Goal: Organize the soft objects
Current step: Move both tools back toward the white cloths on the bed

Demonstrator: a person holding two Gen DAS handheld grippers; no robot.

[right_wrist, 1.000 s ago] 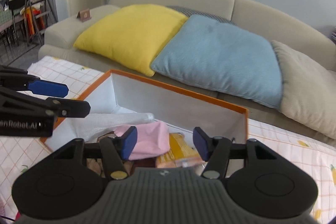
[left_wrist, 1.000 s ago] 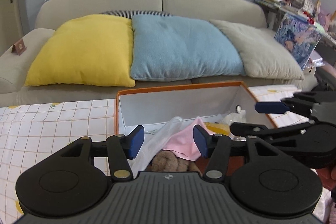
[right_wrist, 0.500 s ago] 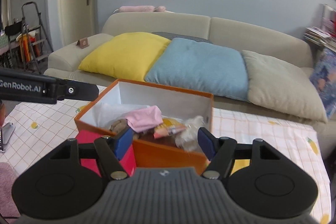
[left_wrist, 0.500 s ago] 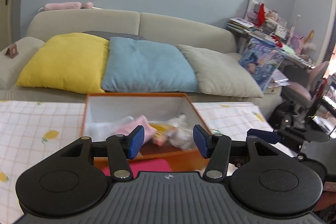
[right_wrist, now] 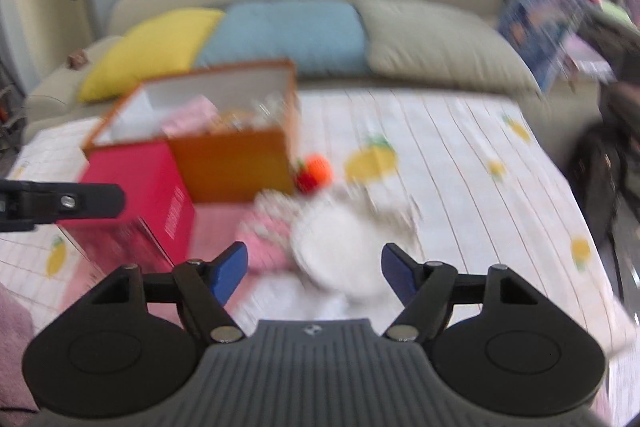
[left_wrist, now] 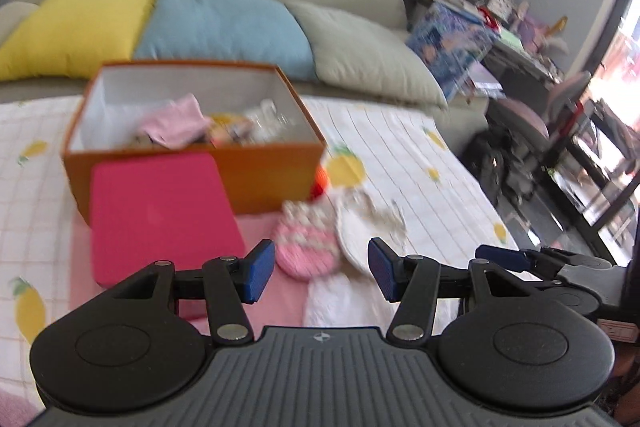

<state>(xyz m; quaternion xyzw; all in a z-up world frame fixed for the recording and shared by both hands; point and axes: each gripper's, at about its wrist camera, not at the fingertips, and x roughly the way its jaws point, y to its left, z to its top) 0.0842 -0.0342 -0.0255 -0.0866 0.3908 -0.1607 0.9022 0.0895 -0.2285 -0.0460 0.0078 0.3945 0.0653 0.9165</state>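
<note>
Soft pile sits dead ahead of both grippers, box beyond it.

Your right gripper (right_wrist: 314, 273) is empty, jaws opening, with the white round plush (right_wrist: 336, 247) just past its tips, so it's nearer. Your left gripper (left_wrist: 322, 275) is open and empty, lined up on the pink knitted piece (left_wrist: 306, 245). Behind them: red-orange toy (right_wrist: 314, 175), pink box (left_wrist: 160, 215), then the orange box (left_wrist: 260, 163), already part filled.
</note>
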